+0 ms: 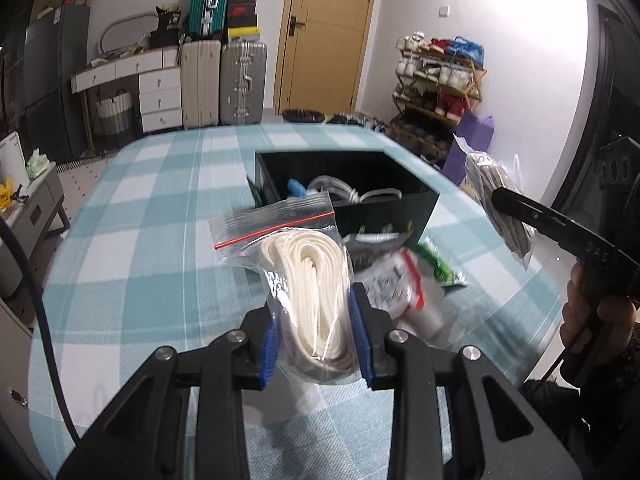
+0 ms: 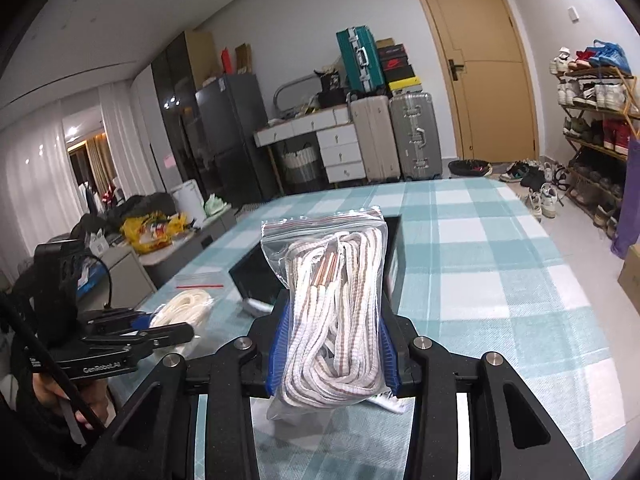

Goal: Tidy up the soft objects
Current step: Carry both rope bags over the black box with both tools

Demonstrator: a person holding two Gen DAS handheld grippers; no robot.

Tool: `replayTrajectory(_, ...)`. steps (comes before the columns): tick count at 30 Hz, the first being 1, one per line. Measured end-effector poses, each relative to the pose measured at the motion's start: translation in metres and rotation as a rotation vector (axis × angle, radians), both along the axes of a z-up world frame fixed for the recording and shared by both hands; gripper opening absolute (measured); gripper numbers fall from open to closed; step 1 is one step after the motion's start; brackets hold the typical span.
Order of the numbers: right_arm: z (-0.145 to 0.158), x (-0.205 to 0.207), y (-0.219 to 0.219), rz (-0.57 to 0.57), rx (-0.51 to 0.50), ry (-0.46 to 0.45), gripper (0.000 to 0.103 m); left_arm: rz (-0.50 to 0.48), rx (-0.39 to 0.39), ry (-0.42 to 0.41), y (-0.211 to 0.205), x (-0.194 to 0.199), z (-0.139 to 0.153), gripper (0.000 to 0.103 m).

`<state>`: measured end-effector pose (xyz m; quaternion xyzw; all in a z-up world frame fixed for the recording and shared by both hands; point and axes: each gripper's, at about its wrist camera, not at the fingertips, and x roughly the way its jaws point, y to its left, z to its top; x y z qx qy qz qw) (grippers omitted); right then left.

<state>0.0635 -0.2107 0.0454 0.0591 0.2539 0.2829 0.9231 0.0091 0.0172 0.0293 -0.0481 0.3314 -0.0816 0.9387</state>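
Left gripper (image 1: pixel 316 336) clamped on cream lace bag (image 1: pixel 304 280), right gripper (image 2: pixel 334 348) clamped on striped lace bag (image 2: pixel 336 304), cables in black box (image 1: pixel 416 204)

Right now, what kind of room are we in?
Probably the entry or living area of someone's home. There's a shoe rack by the door, suitcases stacked against the wall, and a fridge.

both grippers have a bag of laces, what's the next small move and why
Probably carry the right gripper forward over the black box and release: it is clamped on the striped lace bag, held above the table, with the open box just ahead.
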Motion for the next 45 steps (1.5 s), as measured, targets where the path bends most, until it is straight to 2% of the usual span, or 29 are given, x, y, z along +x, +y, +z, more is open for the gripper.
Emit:
replayTrajectory(6, 0.022, 0.007, -0.009, -0.01, 0.016, -0.036, 0.038, -0.017, -0.011, -0.054, -0.002, 0.003, 0.021, 0.03)
replayTrajectory(12, 0.04, 0.017, -0.013, -0.001, 0.032, -0.032, 0.038, -0.03, -0.015, -0.088, -0.002, 0.01, 0.037, 0.03)
replayTrajectory(23, 0.04, 0.042, 0.008, 0.025, -0.016, 0.013, 0.038, -0.05, 0.004, -0.101, -0.006, 0.044, 0.051, 0.03)
replayTrajectory(34, 0.019, 0.085, 0.033, 0.051, -0.097, 0.136, 0.038, -0.06, -0.013, -0.019, -0.01, 0.095, 0.031, 0.03)
replayTrajectory(45, 0.003, 0.115, 0.055, 0.088, -0.218, 0.211, 0.038, -0.076, 0.009, 0.041, -0.022, 0.128, 0.014, 0.03)
